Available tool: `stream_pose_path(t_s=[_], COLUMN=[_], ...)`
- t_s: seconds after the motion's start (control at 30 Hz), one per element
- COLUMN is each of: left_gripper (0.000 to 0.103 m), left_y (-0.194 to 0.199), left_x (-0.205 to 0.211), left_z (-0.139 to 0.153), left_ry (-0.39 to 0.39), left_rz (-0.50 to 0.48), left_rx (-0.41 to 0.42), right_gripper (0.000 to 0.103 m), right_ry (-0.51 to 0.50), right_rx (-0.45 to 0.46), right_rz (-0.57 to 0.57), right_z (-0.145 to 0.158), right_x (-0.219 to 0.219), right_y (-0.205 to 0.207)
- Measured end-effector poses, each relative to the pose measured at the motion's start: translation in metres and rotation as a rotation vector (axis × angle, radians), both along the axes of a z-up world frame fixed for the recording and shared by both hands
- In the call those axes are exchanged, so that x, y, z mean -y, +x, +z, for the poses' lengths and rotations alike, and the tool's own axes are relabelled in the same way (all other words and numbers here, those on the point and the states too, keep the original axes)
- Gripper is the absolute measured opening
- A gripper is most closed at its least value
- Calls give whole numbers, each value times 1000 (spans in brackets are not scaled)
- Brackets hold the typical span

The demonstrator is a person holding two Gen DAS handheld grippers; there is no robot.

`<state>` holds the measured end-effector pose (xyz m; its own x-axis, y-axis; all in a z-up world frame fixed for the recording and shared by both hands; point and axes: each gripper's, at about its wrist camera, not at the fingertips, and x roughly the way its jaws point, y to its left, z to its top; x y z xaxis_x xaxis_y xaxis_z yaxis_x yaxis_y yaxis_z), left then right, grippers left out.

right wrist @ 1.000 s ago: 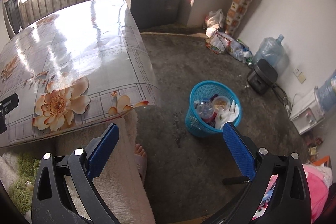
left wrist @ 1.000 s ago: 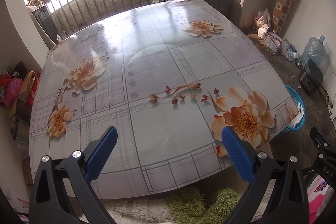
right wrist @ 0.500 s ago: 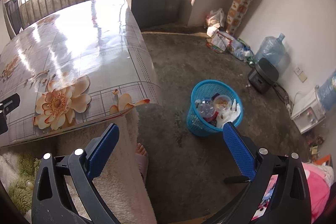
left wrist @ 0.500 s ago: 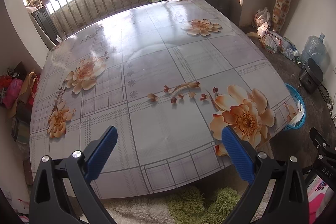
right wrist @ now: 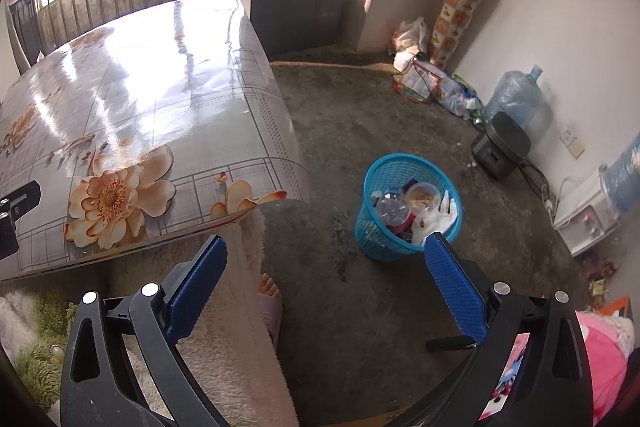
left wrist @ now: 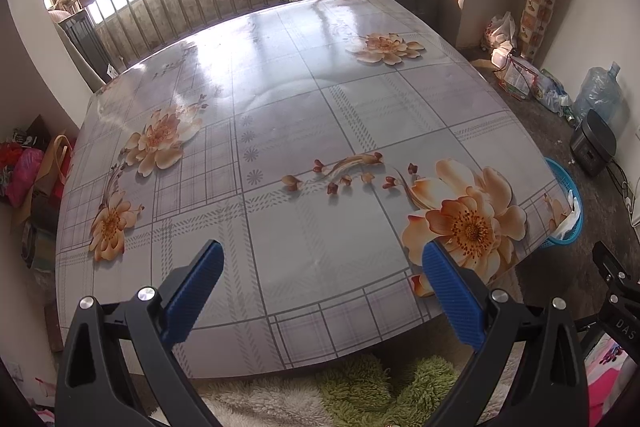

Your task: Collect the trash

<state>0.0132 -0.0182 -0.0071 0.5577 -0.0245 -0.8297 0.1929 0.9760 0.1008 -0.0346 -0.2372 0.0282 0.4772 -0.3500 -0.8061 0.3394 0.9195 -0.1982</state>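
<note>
A blue mesh waste basket (right wrist: 408,209) stands on the dark floor to the right of the table; it holds a plastic bottle (right wrist: 390,206), a round tub (right wrist: 422,194) and crumpled white paper (right wrist: 434,221). Its rim (left wrist: 566,187) peeks past the table's right edge in the left wrist view. My left gripper (left wrist: 323,261) hovers open over the near edge of the flowered tablecloth (left wrist: 288,131), nothing between its blue pads. My right gripper (right wrist: 326,255) is open above the floor, short of the basket and holding nothing.
A black cooker (right wrist: 500,145) and a water jug (right wrist: 514,95) sit by the right wall, with bags (right wrist: 432,83) farther back. A cluttered cabinet (right wrist: 296,3) stands behind the table. A person's foot in a slipper (right wrist: 269,293) and fluffy robe (right wrist: 236,339) are below.
Both views have shifted only slightly; the left gripper has eased a little toward the table's near edge. Both grippers stay open and hold nothing.
</note>
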Motion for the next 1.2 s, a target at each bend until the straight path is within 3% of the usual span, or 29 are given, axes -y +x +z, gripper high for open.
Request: stream_pose_path(t_s=[1.2], left_gripper=[97], left_y=[0], left_x=[-1], left_z=[-3], left_ry=[4], left_rz=[2], left_rx=[-3], right_gripper=[95], right_ry=[3], right_rx=[-1], right_rz=[0], right_z=[-1], right_x=[0], right_y=[0])
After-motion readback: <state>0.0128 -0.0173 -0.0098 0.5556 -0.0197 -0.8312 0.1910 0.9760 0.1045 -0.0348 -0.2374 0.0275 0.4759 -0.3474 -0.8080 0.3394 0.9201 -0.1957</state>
